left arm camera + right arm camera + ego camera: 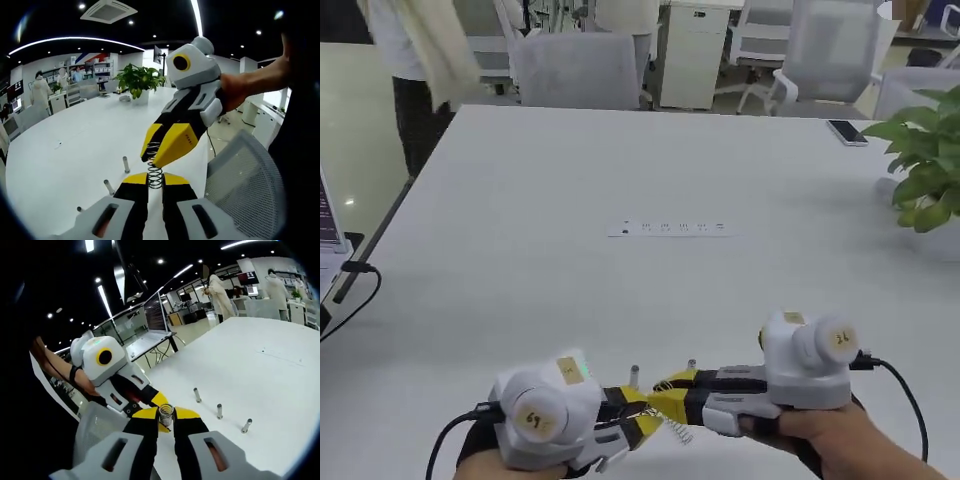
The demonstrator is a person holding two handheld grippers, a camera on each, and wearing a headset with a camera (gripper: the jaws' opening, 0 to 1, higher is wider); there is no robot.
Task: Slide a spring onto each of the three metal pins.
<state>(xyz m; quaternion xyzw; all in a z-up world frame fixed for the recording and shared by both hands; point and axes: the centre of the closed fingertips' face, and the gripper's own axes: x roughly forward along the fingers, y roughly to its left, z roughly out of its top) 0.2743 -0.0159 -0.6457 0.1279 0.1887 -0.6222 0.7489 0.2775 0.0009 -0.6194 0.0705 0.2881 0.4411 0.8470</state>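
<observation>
Closely paired: left gripper [155,180] jaws pinched on the near end of the spring [155,167]; right gripper [166,419] jaws pinched on its other end, which shows end-on in the right gripper view. Tips meet nose to nose, with the spring spanning between them, over the near edge of the white table [620,170]. Three metal pins [219,411] stand upright in a short row on the table just beside the tips. All are bare and none touches the spring. Farther out: socket strip [670,229] mid-table, phone [846,131] and leafy plant [925,160] toward the far right.
</observation>
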